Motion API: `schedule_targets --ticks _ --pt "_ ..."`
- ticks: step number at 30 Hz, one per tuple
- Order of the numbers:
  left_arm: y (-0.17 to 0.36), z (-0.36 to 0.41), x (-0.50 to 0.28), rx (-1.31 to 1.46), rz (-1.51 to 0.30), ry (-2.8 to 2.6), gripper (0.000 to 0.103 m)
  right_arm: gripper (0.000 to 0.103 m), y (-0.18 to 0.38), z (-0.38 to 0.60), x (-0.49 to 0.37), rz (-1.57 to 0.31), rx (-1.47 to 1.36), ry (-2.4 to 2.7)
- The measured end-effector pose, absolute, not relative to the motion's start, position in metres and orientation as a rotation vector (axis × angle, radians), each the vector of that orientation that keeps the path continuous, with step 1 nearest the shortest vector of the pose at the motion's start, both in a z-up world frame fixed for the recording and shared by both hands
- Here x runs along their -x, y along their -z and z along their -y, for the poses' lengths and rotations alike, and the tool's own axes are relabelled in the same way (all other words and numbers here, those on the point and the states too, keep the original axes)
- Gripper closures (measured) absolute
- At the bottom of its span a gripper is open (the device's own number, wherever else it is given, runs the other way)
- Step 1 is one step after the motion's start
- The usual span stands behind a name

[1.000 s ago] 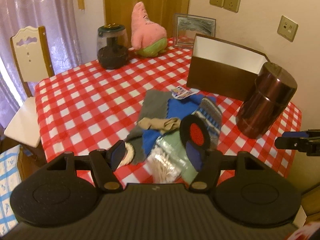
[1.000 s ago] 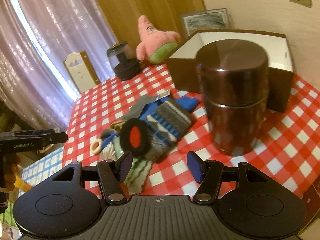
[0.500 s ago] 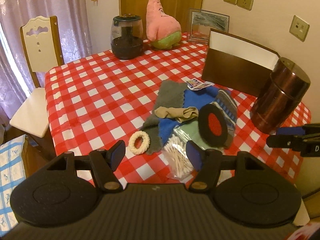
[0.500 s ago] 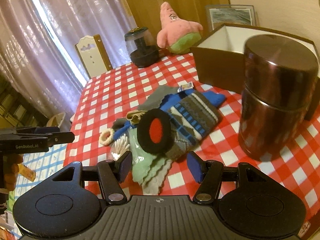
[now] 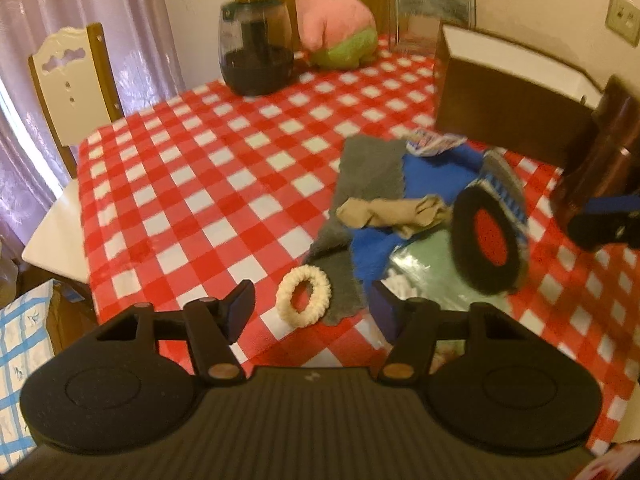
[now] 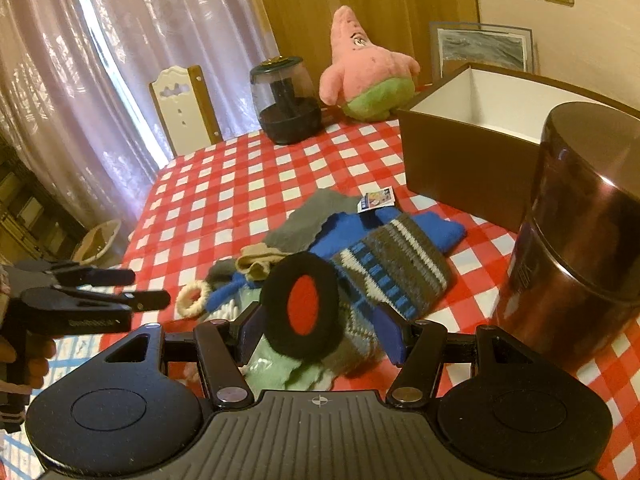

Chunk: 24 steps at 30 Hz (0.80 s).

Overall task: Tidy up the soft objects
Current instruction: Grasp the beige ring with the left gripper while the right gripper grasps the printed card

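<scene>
Two grippers approach the pile. My left gripper (image 5: 312, 312), jaws closing, frames the cream scrunchie (image 5: 305, 301) without touching it. My right gripper (image 6: 322, 336) is open around the black-and-red pad (image 6: 302, 304). Next: grasp, then carry to the brown box (image 6: 460, 160).

The checked cloth (image 5: 208, 184) lies bare left of the pile (image 6: 360, 256). The box (image 6: 460, 168) behind and canister (image 6: 576, 236) right hem it in.

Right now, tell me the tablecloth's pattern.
Red-and-white checks on the tablecloth; clearest in the right wrist view.
</scene>
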<state>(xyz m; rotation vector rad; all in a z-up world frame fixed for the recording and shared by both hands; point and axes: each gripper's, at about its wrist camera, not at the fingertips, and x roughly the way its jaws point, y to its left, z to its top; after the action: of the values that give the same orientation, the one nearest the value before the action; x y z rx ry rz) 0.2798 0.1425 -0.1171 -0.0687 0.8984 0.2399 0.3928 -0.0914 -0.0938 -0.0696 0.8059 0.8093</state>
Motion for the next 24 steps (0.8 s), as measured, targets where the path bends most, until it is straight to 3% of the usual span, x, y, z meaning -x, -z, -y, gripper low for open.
schedule_targets --ticks 15,17,20,24 --pt "0.174 -0.166 -0.318 0.090 -0.982 -0.233 0.050 0.043 0.105 0.066 -0.430 -0.810 0.068 -0.787" --pt "0.179 -0.169 -0.319 0.101 -0.996 -0.227 0.071 0.043 0.107 0.063 -0.433 -0.814 0.067 -0.785" --pt "0.178 -0.173 -0.316 0.127 -0.981 -0.198 0.085 0.043 0.108 0.061 -0.438 -0.814 0.066 -0.780" --pt "0.171 -0.177 -0.310 0.139 -0.974 -0.175 0.087 0.043 0.107 0.057 -0.443 -0.799 0.064 -0.775"
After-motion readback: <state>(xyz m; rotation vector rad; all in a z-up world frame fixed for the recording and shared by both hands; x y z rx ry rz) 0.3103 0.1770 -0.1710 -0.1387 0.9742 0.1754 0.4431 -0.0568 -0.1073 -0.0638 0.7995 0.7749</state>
